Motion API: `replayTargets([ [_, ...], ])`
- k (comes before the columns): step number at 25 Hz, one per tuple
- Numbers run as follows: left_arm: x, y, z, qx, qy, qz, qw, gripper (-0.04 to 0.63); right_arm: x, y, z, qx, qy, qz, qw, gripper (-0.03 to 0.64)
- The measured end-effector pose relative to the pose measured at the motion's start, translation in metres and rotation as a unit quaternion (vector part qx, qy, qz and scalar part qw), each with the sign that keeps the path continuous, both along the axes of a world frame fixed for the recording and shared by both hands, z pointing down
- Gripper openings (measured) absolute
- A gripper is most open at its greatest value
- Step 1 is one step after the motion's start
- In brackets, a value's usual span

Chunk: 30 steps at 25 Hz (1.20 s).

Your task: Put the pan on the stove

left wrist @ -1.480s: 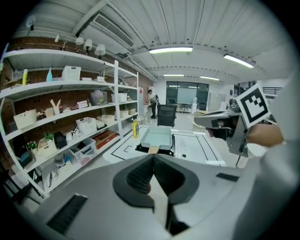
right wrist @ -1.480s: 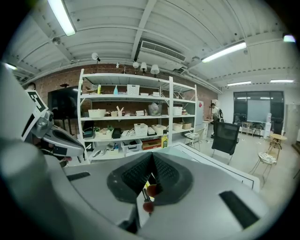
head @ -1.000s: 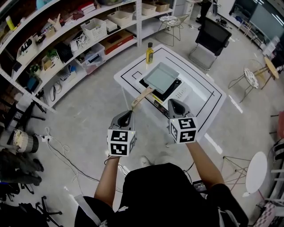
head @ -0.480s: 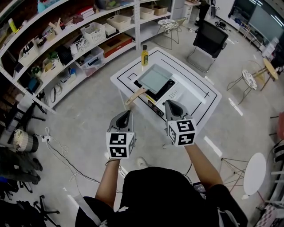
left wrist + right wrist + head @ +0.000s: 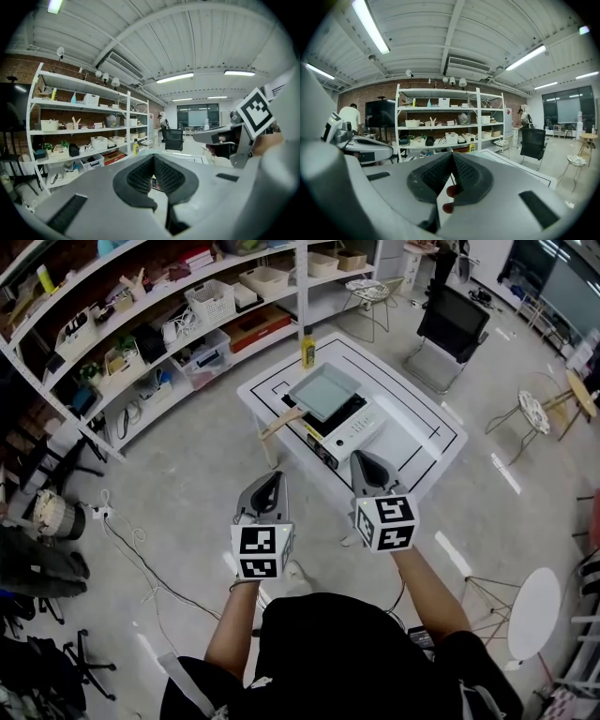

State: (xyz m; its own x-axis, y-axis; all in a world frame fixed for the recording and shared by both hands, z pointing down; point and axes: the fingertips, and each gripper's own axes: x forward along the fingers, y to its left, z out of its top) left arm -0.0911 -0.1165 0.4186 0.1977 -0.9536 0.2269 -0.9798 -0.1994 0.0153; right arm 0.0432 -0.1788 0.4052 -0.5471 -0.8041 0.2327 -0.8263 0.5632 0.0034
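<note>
- We found the pan [image 5: 323, 392] lying flat on top of the stove [image 5: 349, 424], which stood on the white table [image 5: 412, 442].
- The pan's wooden handle [image 5: 280, 421] pointed out toward the table's near-left edge and appeared to reach past it.
- A yellow bottle [image 5: 307, 349] stood at the far corner of the table, near the pan but clear of it.
- We held the left gripper [image 5: 276, 481] in front of the body, well apart from the table. Its jaws were closed together with nothing between them.
- We held the right gripper [image 5: 362, 458] beside the left one, level with it, over the floor short of the table. Its jaws also met at the tips and gripped nothing.
- We judged the placing step to be complete, because the pan sat on the stove and neither gripper touched it.
- We judged that no further carrying move was called for. Any further action would be limited to checking that the pan sat squarely on the stove.
- If a correction were needed, it would call for an approach to the table, opened jaws and a grip on the handle.
</note>
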Motion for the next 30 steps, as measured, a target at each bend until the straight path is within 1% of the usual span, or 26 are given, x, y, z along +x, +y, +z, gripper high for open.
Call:
replayTargets([
  [3,0.010,0.018,0.000,-0.001,0.012,-0.007,0.9999,0.011,0.009,0.017,-0.004,0.001,-0.020,-0.010,1.000,0.000],
  [5,0.017,0.030,-0.001,0.002,0.023,-0.010,0.9997,0.009,0.018,0.027,-0.005,0.006,-0.024,-0.013,1.000,0.000],
  [7,0.024,0.043,-0.004,0.007,0.026,-0.014,0.9995,0.009,0.027,0.037,-0.007,0.008,-0.028,-0.014,0.999,0.000],
  [11,0.037,0.068,-0.010,0.014,0.023,-0.021,0.9994,0.011,0.040,0.063,-0.010,0.018,-0.024,-0.020,0.999,0.000],
  [18,0.058,0.102,-0.022,0.033,0.010,-0.018,0.9992,0.011,0.052,0.102,-0.012,0.030,-0.023,-0.033,0.999,0.000],
  [22,0.059,0.119,-0.025,0.039,-0.002,-0.021,0.9990,0.011,0.054,0.119,-0.013,0.032,-0.028,-0.032,0.999,0.000],
  [30,0.061,0.139,-0.025,0.038,0.000,-0.019,0.9991,0.011,0.058,0.137,-0.014,0.032,-0.030,-0.027,0.999,0.001],
])
